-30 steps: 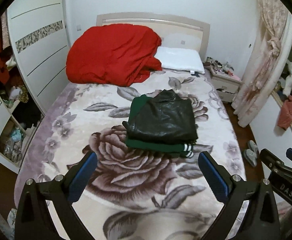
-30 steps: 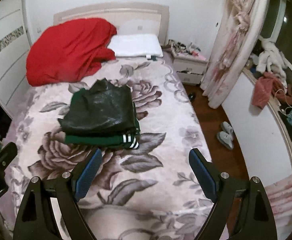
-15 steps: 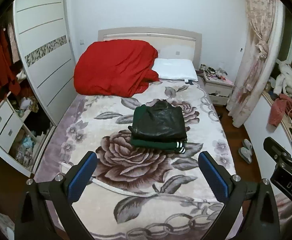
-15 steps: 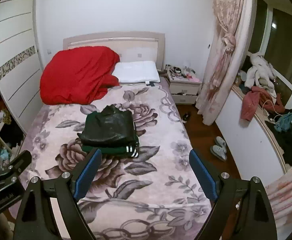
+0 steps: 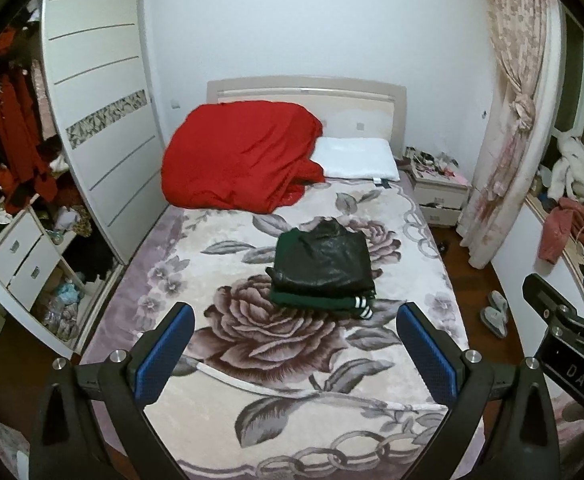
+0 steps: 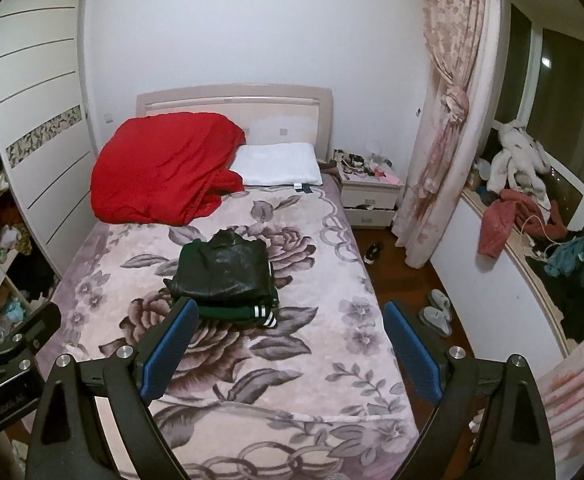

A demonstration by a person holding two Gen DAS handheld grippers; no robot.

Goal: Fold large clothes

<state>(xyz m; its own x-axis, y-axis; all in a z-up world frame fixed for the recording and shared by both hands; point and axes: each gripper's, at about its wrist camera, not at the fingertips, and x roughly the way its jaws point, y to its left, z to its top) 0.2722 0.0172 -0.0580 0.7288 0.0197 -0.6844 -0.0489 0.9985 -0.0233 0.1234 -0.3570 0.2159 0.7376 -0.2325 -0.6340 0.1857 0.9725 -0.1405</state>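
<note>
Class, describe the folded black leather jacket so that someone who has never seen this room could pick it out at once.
Start at the bed with the floral blanket. Near its middle lies a small pile of folded clothes; the black leather jacket is the top piece, resting on a folded green garment with white stripes. Unlike the loose red duvet at the headboard, it is dark, shiny and squarely folded.
</note>
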